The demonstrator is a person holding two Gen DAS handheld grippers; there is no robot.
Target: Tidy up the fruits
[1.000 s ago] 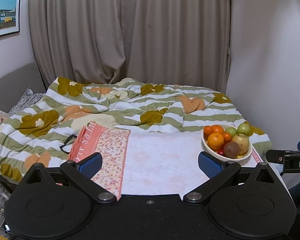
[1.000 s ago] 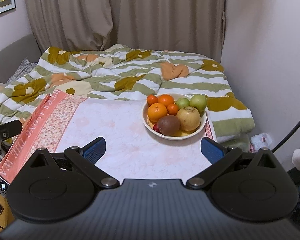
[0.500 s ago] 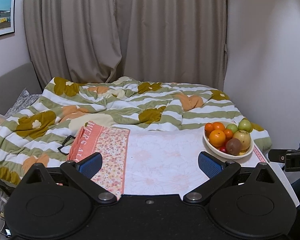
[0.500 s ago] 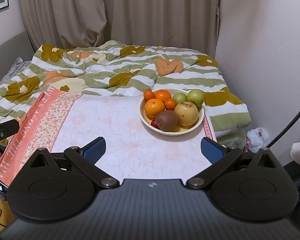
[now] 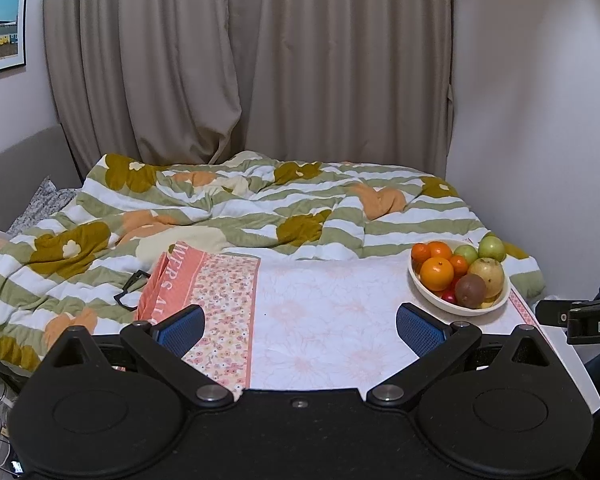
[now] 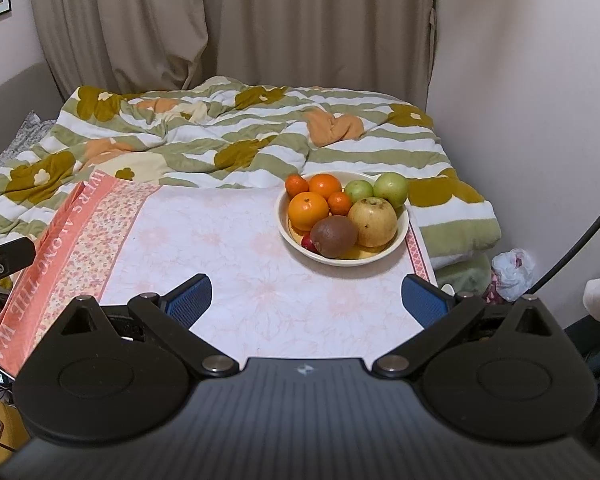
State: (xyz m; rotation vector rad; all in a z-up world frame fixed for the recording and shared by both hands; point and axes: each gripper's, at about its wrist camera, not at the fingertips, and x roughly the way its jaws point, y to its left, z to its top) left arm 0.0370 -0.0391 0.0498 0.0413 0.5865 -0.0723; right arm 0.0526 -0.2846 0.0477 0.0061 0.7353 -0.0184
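A cream bowl (image 6: 300, 240) full of fruit sits at the far right of a cloth-covered table (image 6: 228, 256). It holds oranges (image 6: 308, 210), small tangerines, two green apples (image 6: 391, 189), a yellowish pear-like fruit (image 6: 373, 217), a brown kiwi (image 6: 334, 236) and something small and red. The bowl also shows in the left wrist view (image 5: 424, 290). My right gripper (image 6: 306, 298) is open and empty, above the table's near edge, short of the bowl. My left gripper (image 5: 298, 326) is open and empty, left of the bowl over the cloth.
The cloth has an orange floral border (image 6: 60, 248) on the left. A bed with a striped flowered duvet (image 6: 220, 132) lies behind the table. Black glasses (image 5: 130, 290) lie on the duvet. A wall stands at right, with a plastic bag (image 6: 514, 270) on the floor.
Both grippers have tilted and edged forward; the bowl sits lower and closer in the right wrist view. Both stay open and empty.
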